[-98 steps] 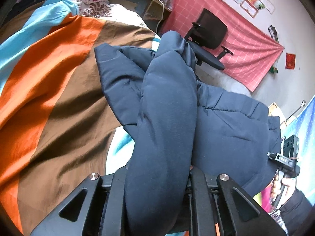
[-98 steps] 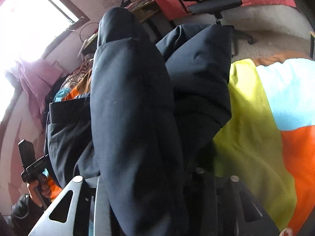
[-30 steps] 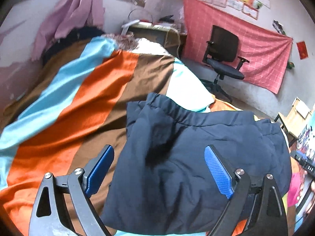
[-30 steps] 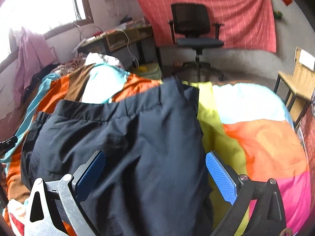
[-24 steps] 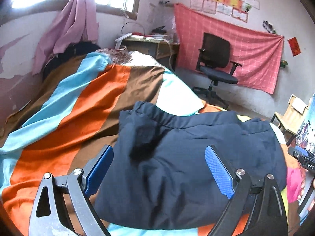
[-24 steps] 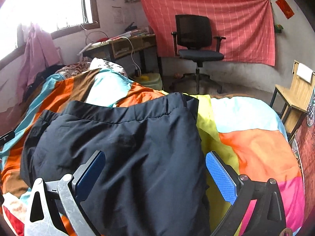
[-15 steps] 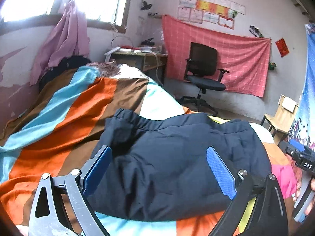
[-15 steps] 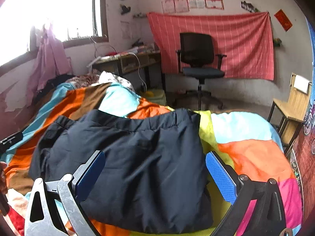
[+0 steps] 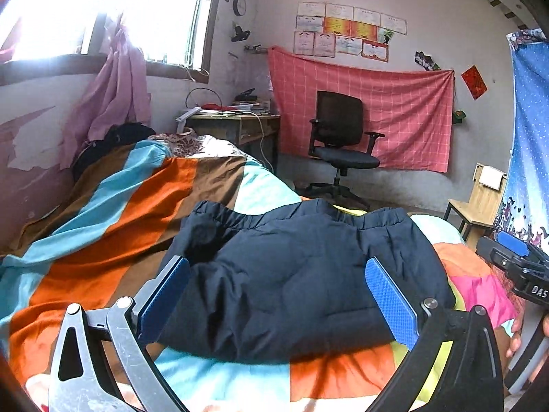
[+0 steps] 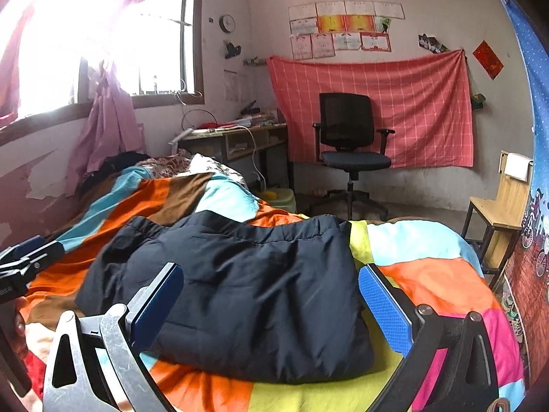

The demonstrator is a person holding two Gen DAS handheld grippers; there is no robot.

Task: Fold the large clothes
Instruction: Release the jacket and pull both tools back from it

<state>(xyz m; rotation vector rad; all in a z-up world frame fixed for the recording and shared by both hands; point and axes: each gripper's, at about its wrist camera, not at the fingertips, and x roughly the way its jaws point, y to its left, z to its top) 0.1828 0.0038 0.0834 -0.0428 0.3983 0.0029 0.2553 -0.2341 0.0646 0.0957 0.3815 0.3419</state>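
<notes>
Lying crosswise ahead of both wide-open, empty grippers, left gripper having just spread wider and right gripper equally near, the folded navy jacket rested on my bedspread.

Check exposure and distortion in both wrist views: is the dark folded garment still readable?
Left wrist view: window blown out to white, walls bowed by the fisheye, yet the folded navy garment shows seams and creases clearly. Right wrist view: window glare washes over the curtain; the garment stays sharp, with dark vignette at the corners.
</notes>
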